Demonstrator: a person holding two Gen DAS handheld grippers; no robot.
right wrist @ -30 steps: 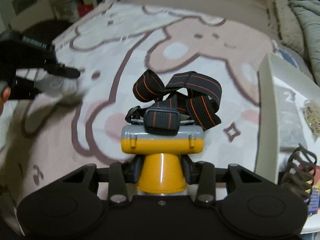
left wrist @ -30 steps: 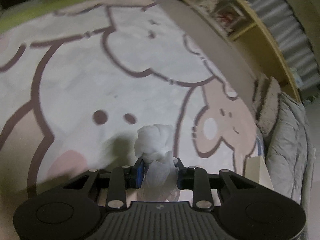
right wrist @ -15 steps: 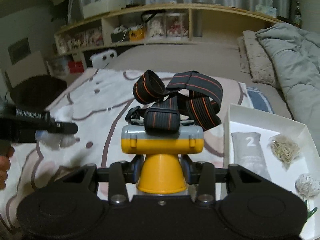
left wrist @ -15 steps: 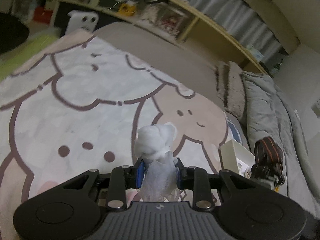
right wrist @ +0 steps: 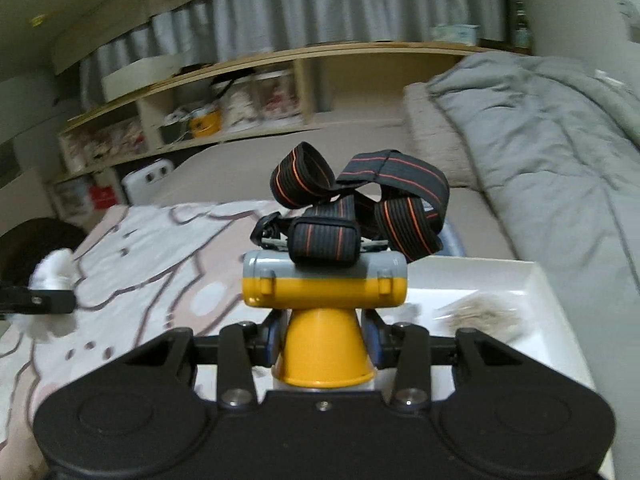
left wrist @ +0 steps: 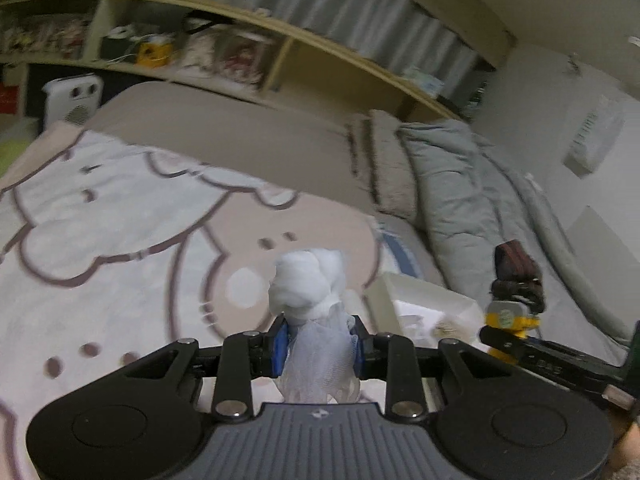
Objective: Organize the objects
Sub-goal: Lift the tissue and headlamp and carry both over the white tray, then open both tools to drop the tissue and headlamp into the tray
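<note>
My left gripper (left wrist: 318, 344) is shut on a white mesh pouch stuffed with cotton (left wrist: 310, 288), held above the bed. My right gripper (right wrist: 324, 334) is shut on the yellow cone of a yellow and grey headlamp (right wrist: 324, 288) whose black and orange straps (right wrist: 360, 204) bunch on top. A white tray (right wrist: 532, 276) lies under and right of the headlamp, with a tuft of tan fibres (right wrist: 480, 314) in it. In the left wrist view the tray (left wrist: 424, 292) sits just right of the pouch, with the headlamp (left wrist: 510, 312) beyond it. The pouch (right wrist: 54, 268) shows at the far left of the right wrist view.
A blanket with a cartoon animal print (left wrist: 120, 240) covers the bed. A grey duvet (right wrist: 560, 152) and beige pillows (left wrist: 390, 168) are heaped at the right. A wooden shelf of boxes (right wrist: 240, 108) runs along the back wall, with a white appliance (left wrist: 72, 98) by the bed.
Both grippers have risen and tipped up, each keeping its hold. The views swung from the blanket to the shelf and wall. The tray has come under the headlamp.
</note>
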